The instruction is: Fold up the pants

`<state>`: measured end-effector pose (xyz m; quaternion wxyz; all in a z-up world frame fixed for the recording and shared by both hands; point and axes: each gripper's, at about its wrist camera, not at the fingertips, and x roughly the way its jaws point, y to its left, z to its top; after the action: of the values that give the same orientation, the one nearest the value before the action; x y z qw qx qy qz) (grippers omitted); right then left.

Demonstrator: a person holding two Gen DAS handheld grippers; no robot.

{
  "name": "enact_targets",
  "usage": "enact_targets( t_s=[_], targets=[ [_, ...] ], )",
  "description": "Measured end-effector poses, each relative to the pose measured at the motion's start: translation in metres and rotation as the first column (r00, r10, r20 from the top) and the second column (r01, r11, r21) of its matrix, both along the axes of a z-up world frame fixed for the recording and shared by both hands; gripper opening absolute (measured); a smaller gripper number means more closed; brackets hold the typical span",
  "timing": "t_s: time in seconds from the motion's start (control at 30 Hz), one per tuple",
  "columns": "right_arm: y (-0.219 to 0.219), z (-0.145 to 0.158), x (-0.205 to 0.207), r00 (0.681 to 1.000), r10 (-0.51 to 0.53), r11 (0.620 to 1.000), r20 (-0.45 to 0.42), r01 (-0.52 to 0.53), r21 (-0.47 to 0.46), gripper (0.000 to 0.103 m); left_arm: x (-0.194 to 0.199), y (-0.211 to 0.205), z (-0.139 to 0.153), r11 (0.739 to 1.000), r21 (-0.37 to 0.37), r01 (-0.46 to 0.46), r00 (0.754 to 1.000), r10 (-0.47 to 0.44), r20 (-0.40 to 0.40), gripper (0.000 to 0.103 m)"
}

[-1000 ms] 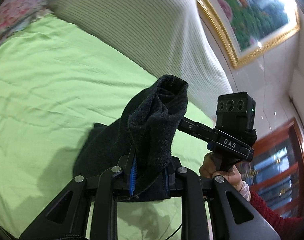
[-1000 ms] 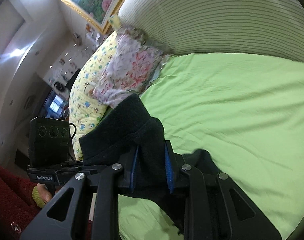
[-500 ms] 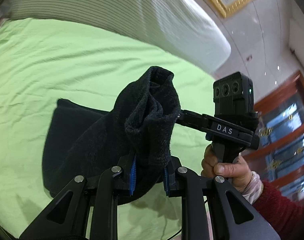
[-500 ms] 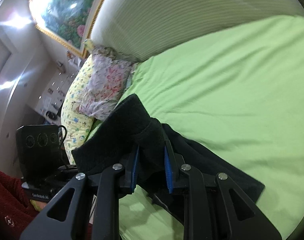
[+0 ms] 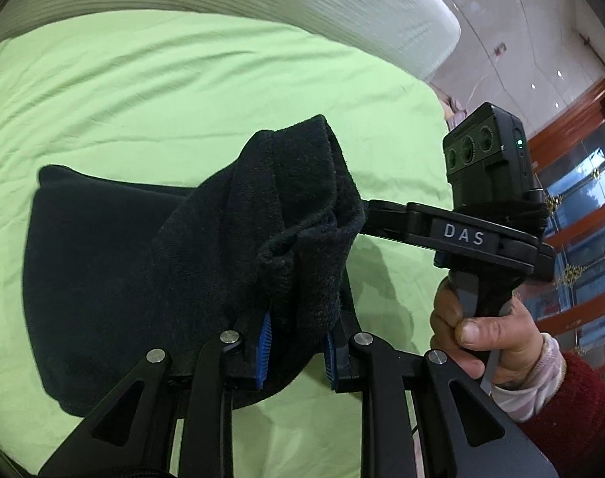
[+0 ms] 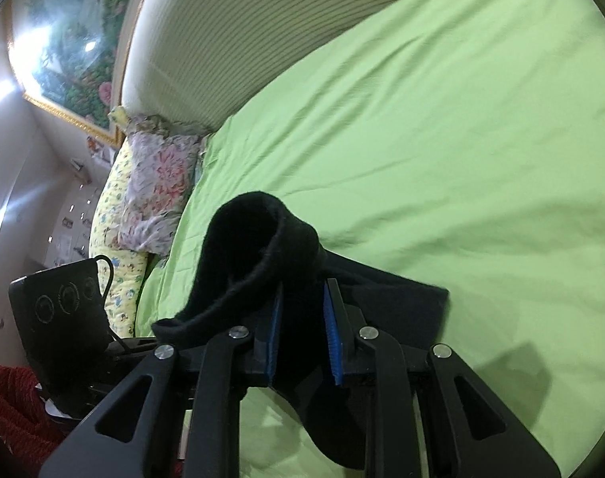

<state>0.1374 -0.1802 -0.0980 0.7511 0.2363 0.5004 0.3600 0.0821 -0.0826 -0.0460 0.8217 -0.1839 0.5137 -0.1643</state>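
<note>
Green bedsheet [image 5: 151, 91] fills both views, and over it each set of jaws is clenched on a bunched edge of the black pants [image 5: 115, 263]: the left gripper [image 5: 296, 350] and the right gripper [image 6: 302, 338] each hold a raised fold while the rest of the garment lies flat on the bed. I judge the fold about midway, with the lifted edge not yet laid over and smoothed. Beyond lie a striped headboard [image 6: 238, 51] and floral pillows [image 6: 151, 183], well apart; nothing blocks the way.
</note>
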Motion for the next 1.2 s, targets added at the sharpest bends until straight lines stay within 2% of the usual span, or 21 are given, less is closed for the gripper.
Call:
enact_targets(
  t_s=[0.1, 0.17, 0.2, 0.27, 0.33, 0.37, 0.4, 0.47, 0.57, 0.67, 0.9, 1.1, 1.2],
  targets=[
    [-0.008, -0.005, -0.004, 0.998, -0.038, 0.999, -0.042, 0.038, -0.005, 0.023, 0.005, -0.002, -0.004, 1.000, -0.007, 0.025, 1.000, -0.025, -0.015, 0.028],
    [-0.015, -0.004, -0.008, 0.995, -0.077, 0.997, -0.056, 0.077, -0.016, 0.023, 0.007, -0.004, -0.004, 0.999, -0.015, 0.045, 0.999, -0.045, -0.021, 0.037],
    [-0.018, -0.002, -0.010, 0.994, -0.092, 0.996, -0.058, 0.091, -0.018, 0.023, 0.008, -0.004, -0.005, 0.998, -0.028, 0.053, 0.998, -0.054, -0.029, 0.046],
    [-0.022, 0.002, -0.013, 0.990, -0.131, 0.991, -0.057, 0.130, -0.033, 0.023, 0.007, -0.003, -0.004, 0.995, -0.065, 0.069, 0.997, -0.072, -0.038, 0.049],
    [-0.028, 0.006, -0.017, 0.982, -0.180, 0.982, -0.055, 0.176, -0.068, 0.028, 0.008, -0.005, -0.002, 0.995, -0.063, 0.083, 0.996, -0.086, -0.038, 0.052],
    [-0.031, 0.007, -0.017, 0.978, -0.200, 0.977, -0.056, 0.195, -0.081, 0.036, 0.007, -0.004, -0.002, 0.994, -0.068, 0.087, 0.995, -0.089, -0.039, 0.052],
    [-0.033, 0.008, -0.019, 0.973, -0.222, 0.972, -0.056, 0.216, -0.096, 0.052, 0.004, 0.000, -0.001, 0.993, -0.080, 0.085, 0.995, -0.088, -0.044, 0.053],
    [-0.037, 0.013, -0.023, 0.963, -0.266, 0.958, -0.039, 0.260, -0.118, 0.072, 0.004, 0.007, 0.000, 0.992, -0.099, 0.077, 0.995, -0.083, -0.055, 0.055],
    [-0.044, 0.024, -0.031, 0.947, -0.320, 0.941, -0.009, 0.317, -0.119, 0.075, 0.000, 0.019, 0.007, 0.991, -0.118, 0.067, 0.996, -0.073, -0.044, 0.056],
    [-0.044, 0.032, -0.039, 0.936, -0.353, 0.930, -0.006, 0.350, -0.116, 0.077, -0.006, 0.035, 0.016, 0.993, -0.107, 0.047, 0.999, -0.050, -0.021, 0.063],
    [-0.019, 0.048, -0.050, 0.932, -0.360, 0.914, 0.046, 0.362, -0.182, 0.086, -0.014, 0.086, 0.024, 0.992, -0.096, -0.083, 0.996, 0.081, -0.022, 0.067],
    [0.017, 0.069, -0.054, 0.929, -0.326, 0.882, 0.173, 0.365, -0.298, 0.086, -0.014, 0.132, 0.012, 0.975, -0.092, -0.202, 0.979, 0.198, -0.053, 0.070],
    [0.031, 0.068, -0.049, 0.926, -0.328, 0.837, 0.187, 0.376, -0.398, 0.088, -0.011, 0.143, 0.004, 0.966, -0.083, -0.247, 0.968, 0.241, -0.071, 0.071]
  ],
)
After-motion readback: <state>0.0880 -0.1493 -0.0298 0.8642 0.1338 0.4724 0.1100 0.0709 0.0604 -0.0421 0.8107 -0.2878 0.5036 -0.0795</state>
